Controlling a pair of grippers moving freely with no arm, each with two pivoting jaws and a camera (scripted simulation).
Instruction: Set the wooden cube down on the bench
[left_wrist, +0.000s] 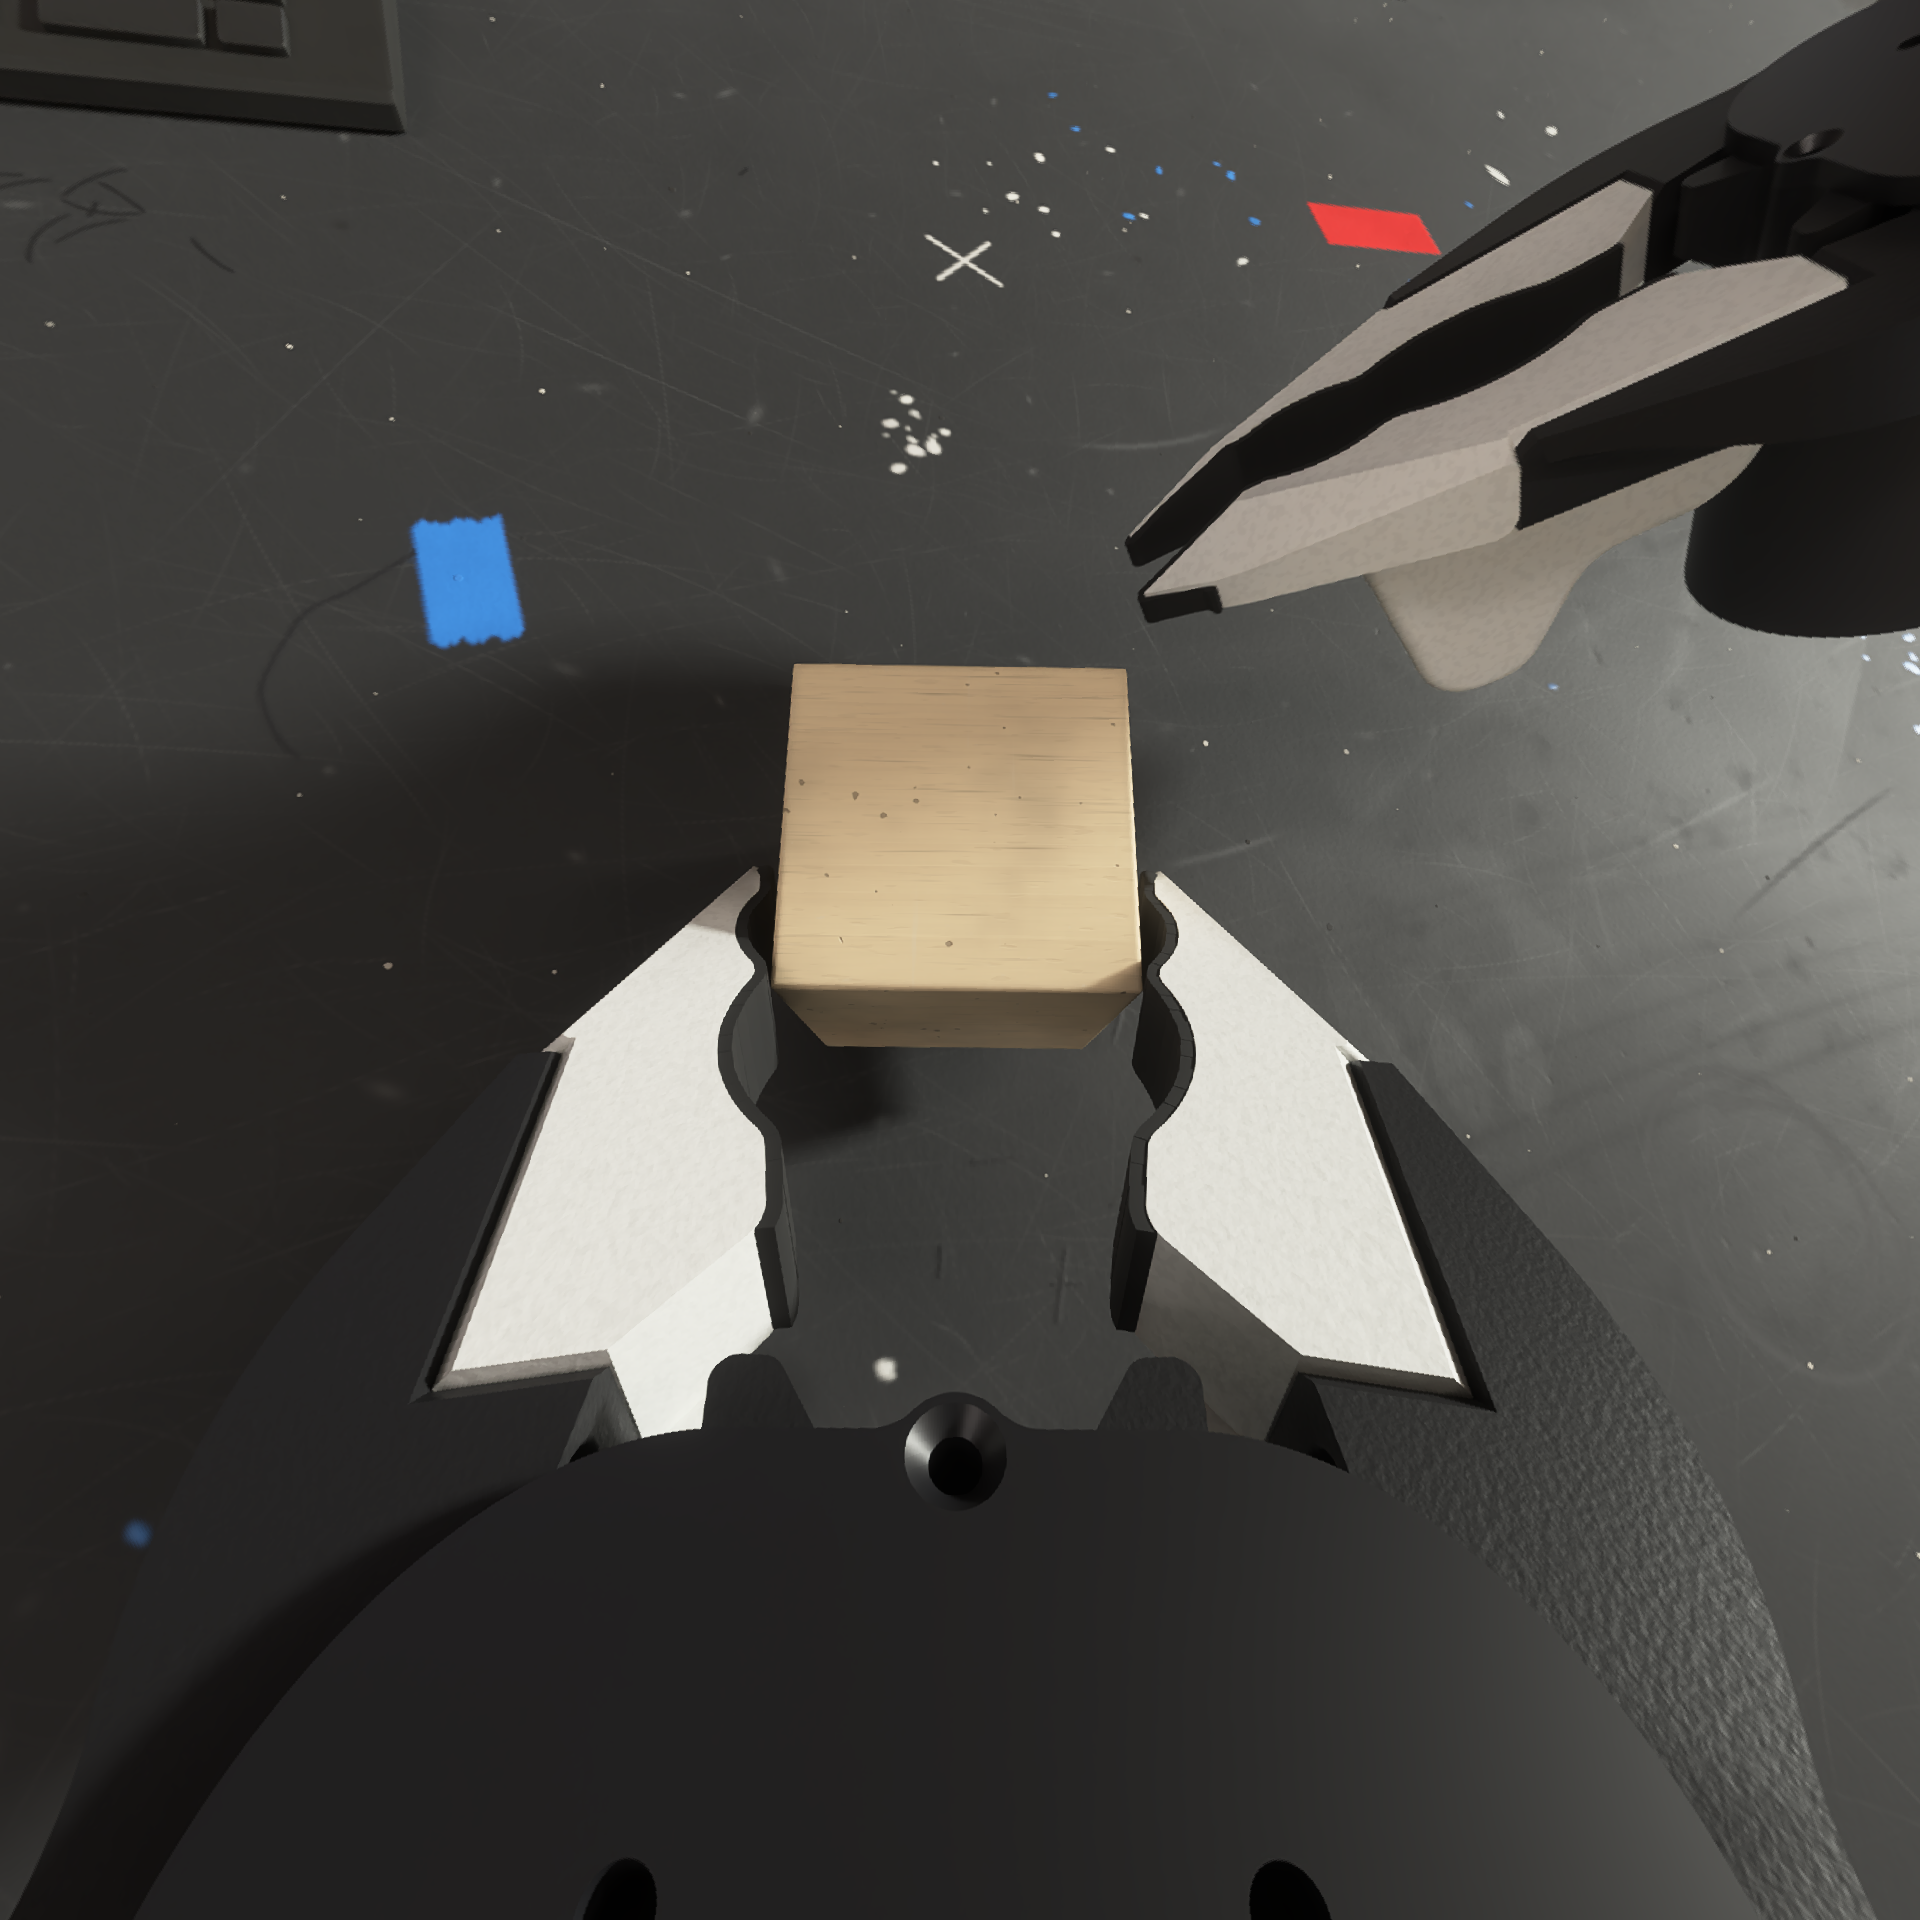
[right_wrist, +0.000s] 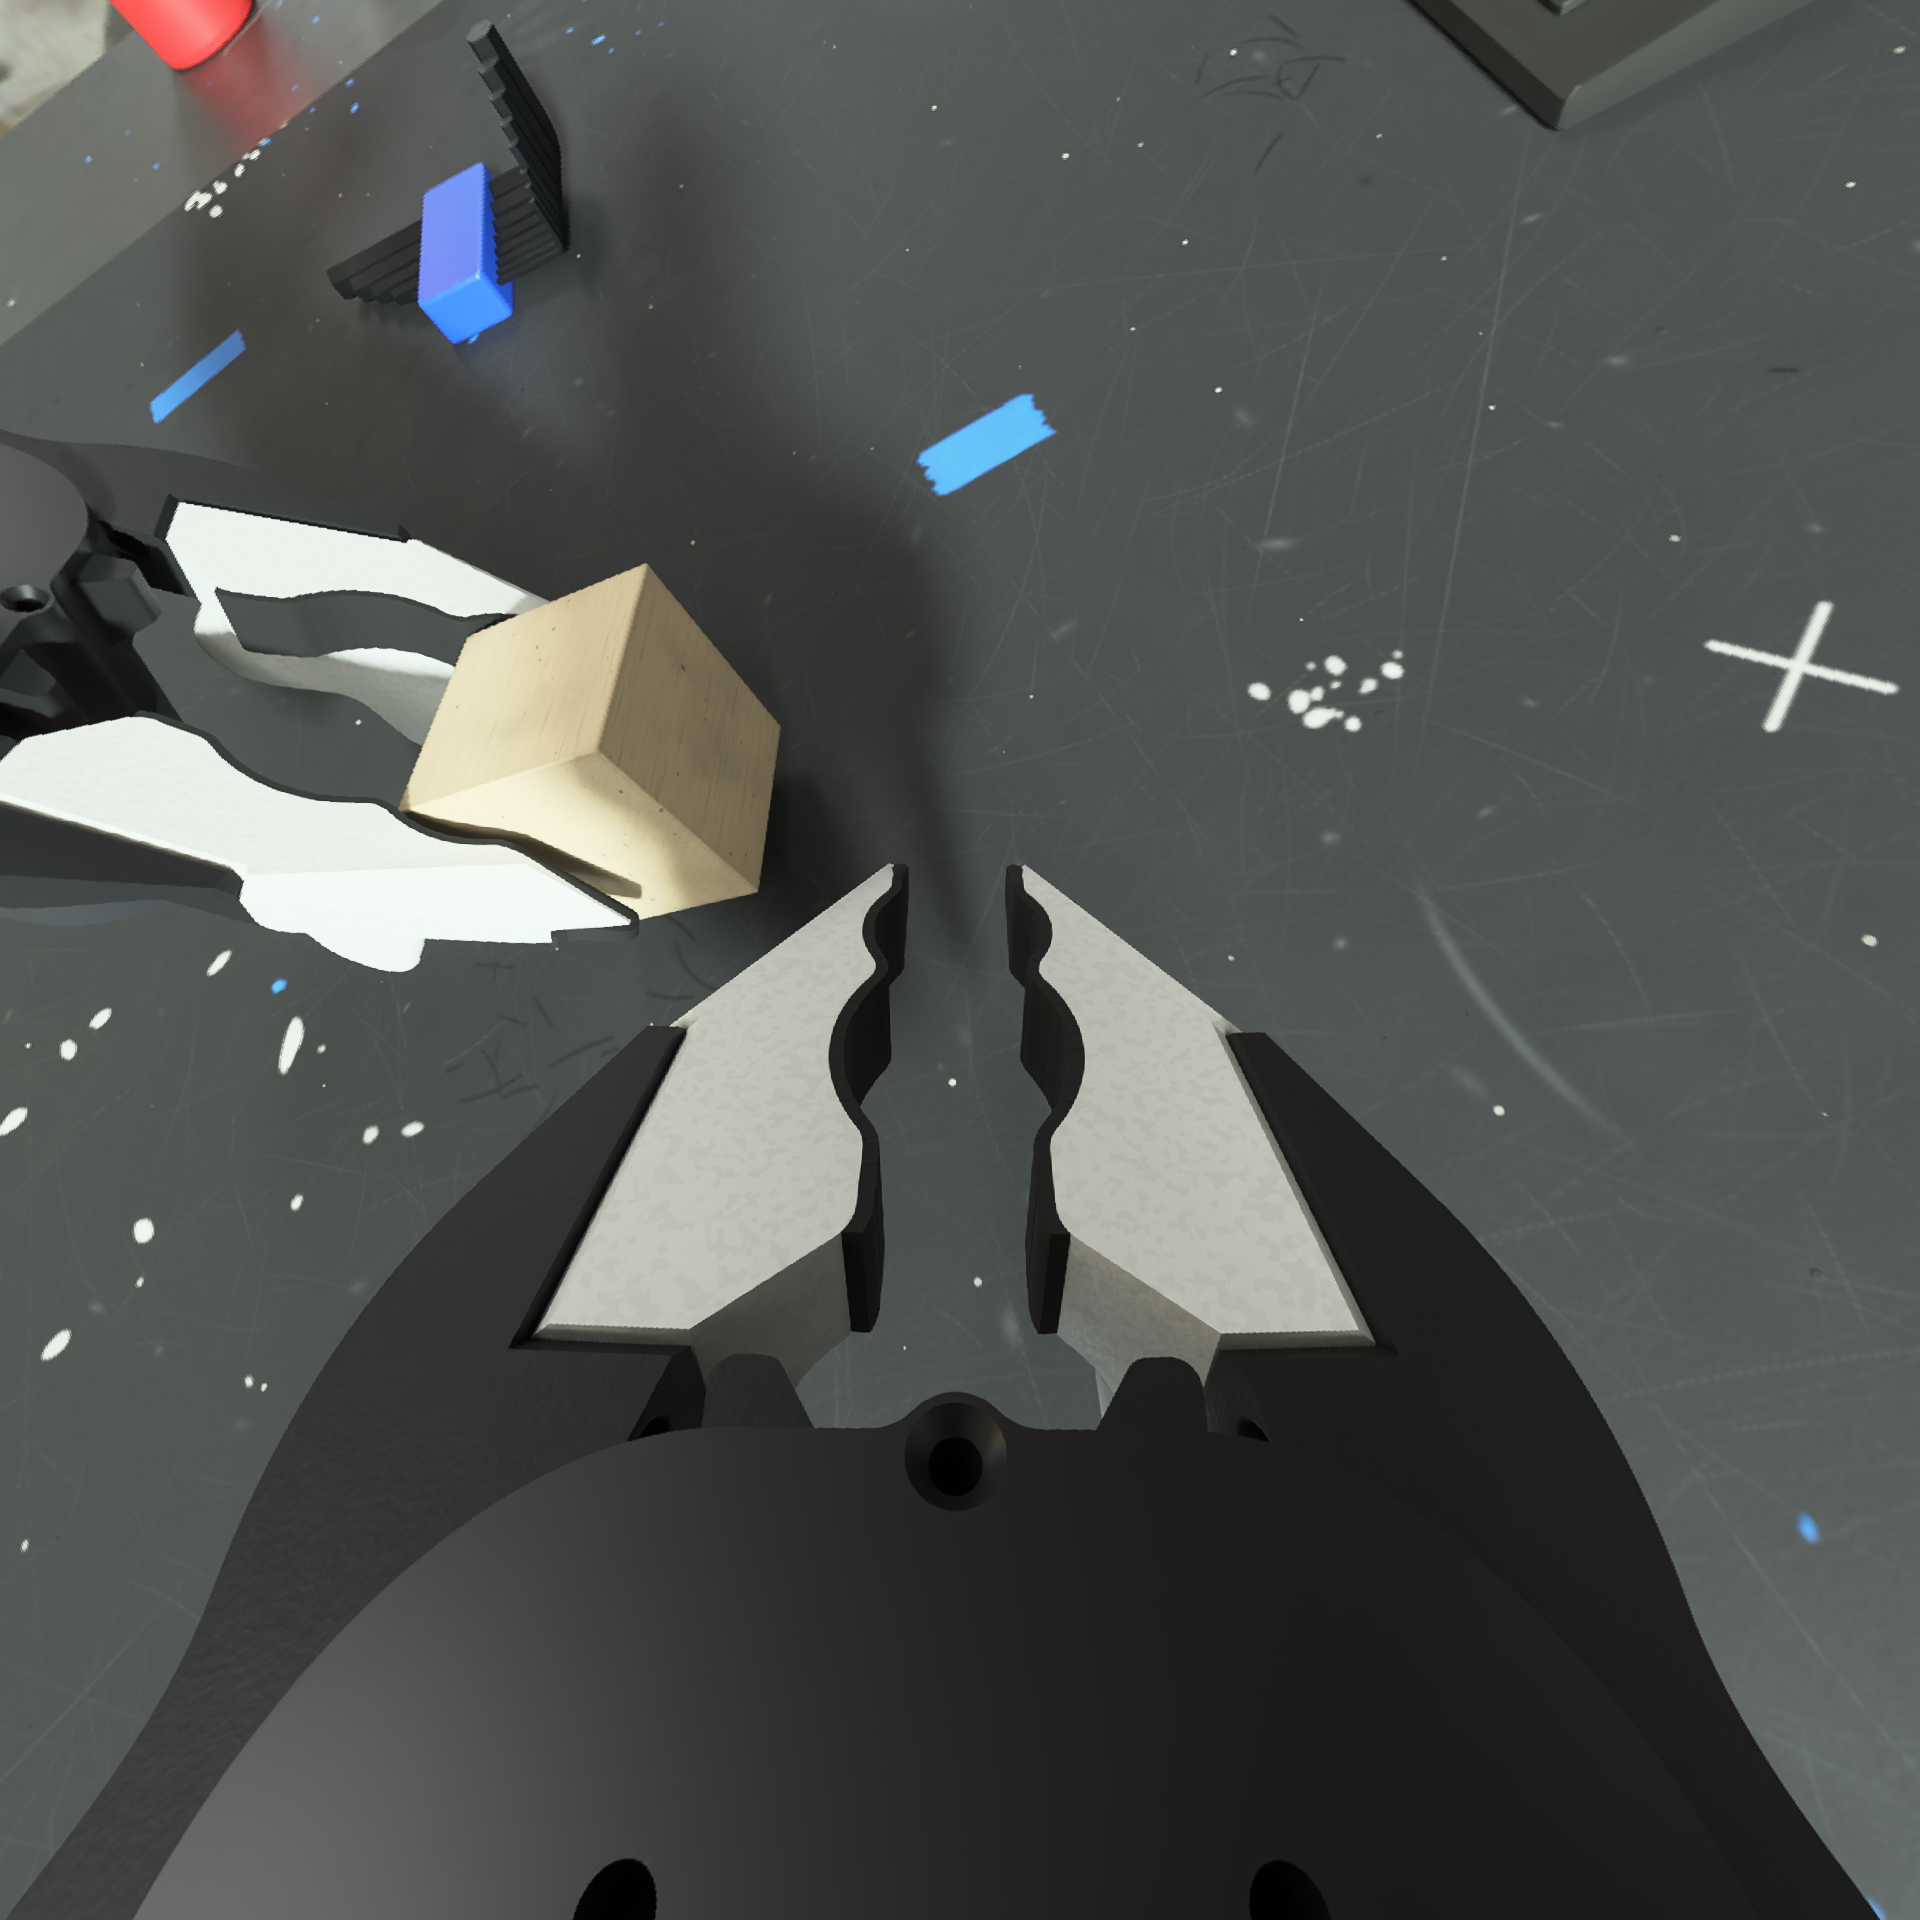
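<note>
Right now the left gripper (left_wrist: 958, 914) has the wooden cube (left_wrist: 956, 847) pinched at its very fingertips, gripping only the rear part of the block while most of it sticks out ahead. From the right wrist view the cube (right_wrist: 597, 743) looks to be low over the dark bench (left_wrist: 1351, 987), perhaps just touching, with its shadow tight underneath; I can't say for sure whether it has landed. To do this well, I'd bring it down gently until the bottom face sits flat, since a grip that far back could let the block tip forward if it is let go while tilted or in the air. Only then spread the fingers, evenly, and draw straight back so neither pad drags it. The right gripper (right_wrist: 956, 883) holds nothing, its fingers a little apart, hanging just beside the cube; it should keep off so it doesn't nudge the block.
</note>
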